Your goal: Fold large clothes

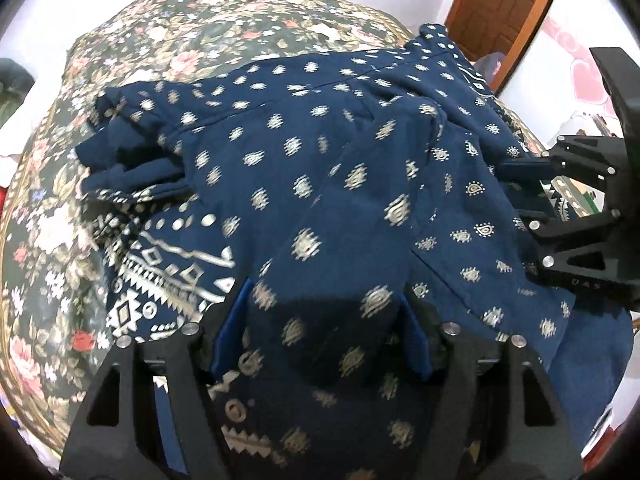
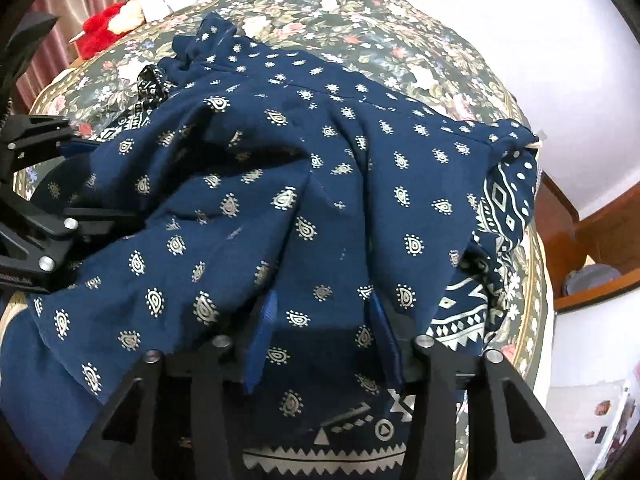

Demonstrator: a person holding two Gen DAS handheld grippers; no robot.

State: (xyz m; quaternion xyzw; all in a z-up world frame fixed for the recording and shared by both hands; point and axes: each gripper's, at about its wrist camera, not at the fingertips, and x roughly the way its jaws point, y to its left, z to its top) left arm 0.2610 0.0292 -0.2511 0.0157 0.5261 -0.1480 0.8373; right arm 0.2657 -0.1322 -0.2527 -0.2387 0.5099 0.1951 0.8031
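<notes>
A large navy garment [image 1: 312, 168] with silver paisley dots and a geometric border lies bunched on a floral bedspread [image 1: 168, 28]. My left gripper [image 1: 324, 320] has its blue-padded fingers [image 1: 228, 328] spread, with a fold of the cloth draped between and over them. My right gripper [image 2: 320, 328] is the same, its pads [image 2: 262, 340] apart with cloth lying between them. In the left wrist view the right gripper [image 1: 532, 192] enters from the right edge. In the right wrist view the left gripper [image 2: 92, 184] enters from the left. The garment [image 2: 312, 184] fills that view.
The floral bedspread [image 2: 360, 12] extends beyond the garment. A wooden door [image 1: 504, 12] stands at the far right. Red and white fabric items [image 2: 108, 20] lie at the bed's far left. A wooden shelf [image 2: 592, 264] sits to the right of the bed.
</notes>
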